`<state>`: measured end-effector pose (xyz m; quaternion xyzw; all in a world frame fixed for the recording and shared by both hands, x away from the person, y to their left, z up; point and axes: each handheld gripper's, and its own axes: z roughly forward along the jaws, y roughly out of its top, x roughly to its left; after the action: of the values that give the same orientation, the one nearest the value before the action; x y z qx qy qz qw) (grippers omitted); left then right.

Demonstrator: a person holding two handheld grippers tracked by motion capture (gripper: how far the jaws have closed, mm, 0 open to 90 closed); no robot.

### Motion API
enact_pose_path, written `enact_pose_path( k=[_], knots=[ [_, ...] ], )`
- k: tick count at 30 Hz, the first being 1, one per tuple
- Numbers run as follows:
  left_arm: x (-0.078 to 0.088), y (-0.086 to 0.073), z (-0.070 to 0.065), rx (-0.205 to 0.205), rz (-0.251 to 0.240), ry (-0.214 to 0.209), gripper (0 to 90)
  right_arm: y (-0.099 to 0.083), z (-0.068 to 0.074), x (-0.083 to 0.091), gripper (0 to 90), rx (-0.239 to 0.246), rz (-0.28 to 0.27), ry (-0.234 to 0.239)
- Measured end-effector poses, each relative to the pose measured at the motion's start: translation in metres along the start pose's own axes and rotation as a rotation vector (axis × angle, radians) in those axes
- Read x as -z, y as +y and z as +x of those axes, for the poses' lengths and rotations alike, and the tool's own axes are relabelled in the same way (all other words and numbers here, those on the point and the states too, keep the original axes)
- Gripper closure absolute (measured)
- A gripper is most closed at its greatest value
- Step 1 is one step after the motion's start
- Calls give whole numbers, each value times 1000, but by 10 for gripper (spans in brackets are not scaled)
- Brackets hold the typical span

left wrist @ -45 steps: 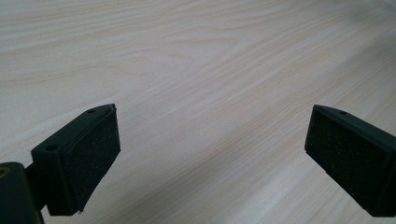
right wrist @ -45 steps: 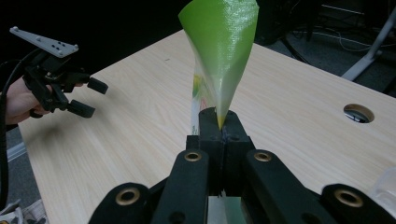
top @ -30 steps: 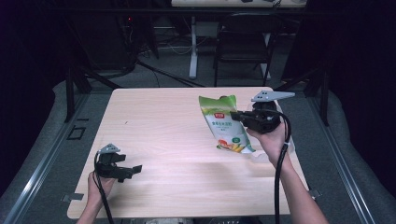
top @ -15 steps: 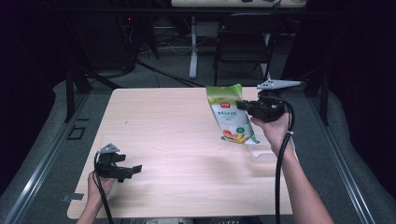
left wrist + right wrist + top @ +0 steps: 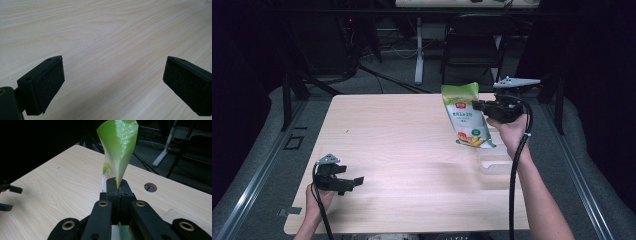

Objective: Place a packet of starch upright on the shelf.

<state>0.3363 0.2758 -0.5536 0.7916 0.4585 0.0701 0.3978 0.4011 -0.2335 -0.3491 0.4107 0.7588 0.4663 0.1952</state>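
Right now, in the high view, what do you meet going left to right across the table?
Left tool, open, low over the table → green snack bag, lifted → right tool shut on the bag's edge → clear plastic container.

The setting was a dim lab or recording workspace: a bare wooden table (image 5: 412,150), with a black chair (image 5: 469,55), desk legs and floor cables behind it.

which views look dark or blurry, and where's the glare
High view: table evenly lit, surroundings nearly black. Right gripper view: bright sheen on the green bag, the tool's near linkage soft. Left gripper view: sharp wood grain, no glare.
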Motion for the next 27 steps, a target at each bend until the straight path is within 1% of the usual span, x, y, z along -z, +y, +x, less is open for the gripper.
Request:
enact_pose_path(
  k=[7, 14, 18, 21, 22, 24, 27],
  knots=[
    [-1, 0, 0, 1, 0, -2, 35, 1, -9, 1, 900, -11, 3, -39],
    [0, 0, 1, 2, 2, -3, 34, 0, -21, 7, 900, -22, 3, -74],
    [-1, 0, 0, 1, 3, -4, 35, -2, -26, 13, 900, -25, 6, -81],
    [-1, 0, 0, 0, 6, -2, 35, -4, -28, 17, 900, -33, -7, -83],
    [-1, 0, 0, 1, 6, -2, 35, -5, -28, 19, 900, -28, -6, -86],
    [-1, 0, 0, 2, 2, -4, 35, -6, -29, 22, 900, -29, -14, -91],
    [-1, 0, 0, 3, 2, -4, 35, -9, -32, 26, 900, -29, -10, -95]
  ],
)
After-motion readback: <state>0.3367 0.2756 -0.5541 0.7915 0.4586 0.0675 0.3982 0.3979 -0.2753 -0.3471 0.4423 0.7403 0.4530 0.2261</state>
